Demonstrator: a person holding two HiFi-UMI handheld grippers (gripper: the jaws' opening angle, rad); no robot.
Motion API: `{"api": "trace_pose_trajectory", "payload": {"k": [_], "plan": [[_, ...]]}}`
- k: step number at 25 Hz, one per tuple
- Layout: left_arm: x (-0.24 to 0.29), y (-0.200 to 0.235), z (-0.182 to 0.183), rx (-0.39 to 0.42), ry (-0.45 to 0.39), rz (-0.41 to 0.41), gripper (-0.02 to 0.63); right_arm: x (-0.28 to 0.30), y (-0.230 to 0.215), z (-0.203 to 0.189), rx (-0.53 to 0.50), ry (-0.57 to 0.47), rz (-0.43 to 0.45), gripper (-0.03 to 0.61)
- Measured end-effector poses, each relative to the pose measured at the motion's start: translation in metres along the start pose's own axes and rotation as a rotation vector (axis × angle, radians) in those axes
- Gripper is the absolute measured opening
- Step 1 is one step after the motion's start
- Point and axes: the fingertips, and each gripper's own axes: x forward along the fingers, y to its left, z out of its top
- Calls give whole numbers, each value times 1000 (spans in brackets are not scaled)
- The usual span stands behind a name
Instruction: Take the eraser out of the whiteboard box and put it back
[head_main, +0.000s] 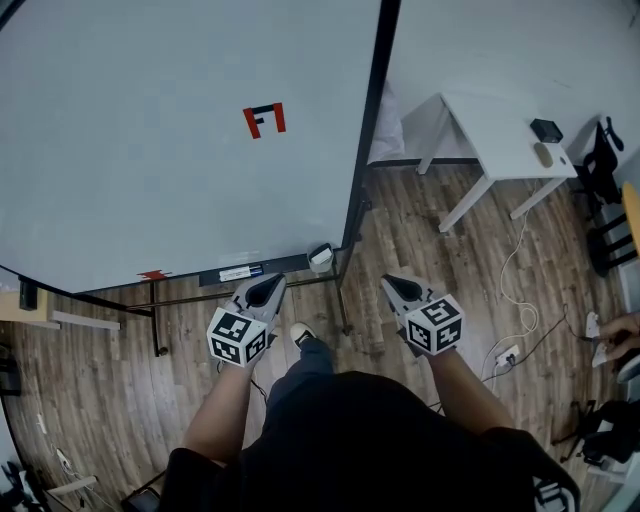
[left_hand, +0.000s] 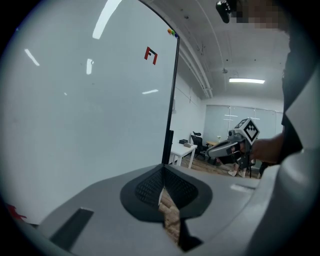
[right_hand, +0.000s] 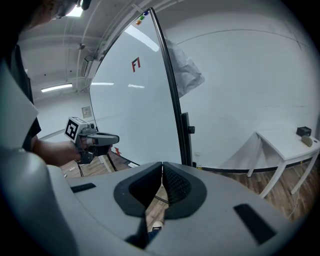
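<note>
The person, in a dark top with bare forearms, holds both arms out over a brown wood-plank floor (head_main: 420, 230). The grey left tool (left_hand: 163, 172), with black ribbed pads, is closed: the pads meet at the tip with nothing between them, and only floor shows through the slit behind. The matching grey right tool (right_hand: 162, 167) is likewise closed and empty. Each carries a white cube with black square markers. The two tools sit side by side, well apart, both pointing toward the board. Between them, lower down, a white-toed shoe (head_main: 302, 333) stands on the planks.

Just beyond the tool tips, a narrow black ledge (head_main: 290, 266) runs along the lower edge of a large white whiteboard (head_main: 150, 150) in a black frame. On the ledge lie a white-and-blue marker (head_main: 240, 271) and, farther left, a small red item (head_main: 155, 274). A small white open-topped box (head_main: 321, 257) sits at the ledge's right end, between the two tools and ahead of them. The eraser cannot be made out, so whether it lies in that box cannot be told. A red-and-black mark (head_main: 264, 120) sits high on the board.

Farther right, by the white wall, a white worktop (head_main: 500, 120) bears a small black object (head_main: 546, 129) and a pale oval one (head_main: 543, 153). A white cable trails over the floor to a power strip (head_main: 508, 354).
</note>
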Motion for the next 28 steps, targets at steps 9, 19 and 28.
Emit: {"api": "trace_pose_trajectory", "payload": {"k": [9, 19, 28], "plan": [[19, 13, -3, -20, 24, -31, 15, 20, -9, -3, 16, 26, 5, -2], [51, 16, -8, -38, 58, -107, 17, 38, -16, -8, 26, 55, 12, 0], [74, 17, -17, -44, 84, -146, 19, 44, -22, -13, 41, 75, 14, 0]]}}
